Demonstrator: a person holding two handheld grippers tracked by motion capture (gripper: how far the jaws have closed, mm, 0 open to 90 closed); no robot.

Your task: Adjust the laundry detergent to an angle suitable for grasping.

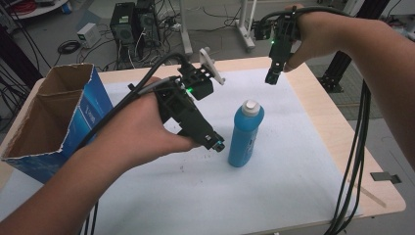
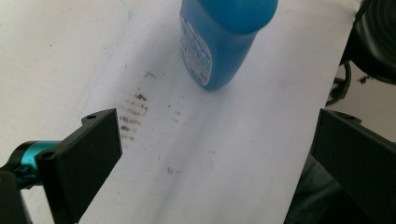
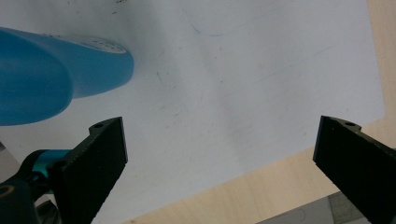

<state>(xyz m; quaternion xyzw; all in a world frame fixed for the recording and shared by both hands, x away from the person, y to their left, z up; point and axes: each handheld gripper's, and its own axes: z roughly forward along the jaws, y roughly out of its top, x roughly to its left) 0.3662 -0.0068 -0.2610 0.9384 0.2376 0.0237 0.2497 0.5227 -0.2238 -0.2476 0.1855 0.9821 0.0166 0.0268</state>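
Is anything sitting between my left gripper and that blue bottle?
Nothing visible. The left gripper, jaws open, is just beside the upright blue plastic bottle with the white cap, with bare white table cover between them.

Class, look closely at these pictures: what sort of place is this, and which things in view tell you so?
Probably a robotics lab or workshop: computer towers with tangled cables on the floor, metal frame legs, and a work table where handheld claws approach a blue bottle.
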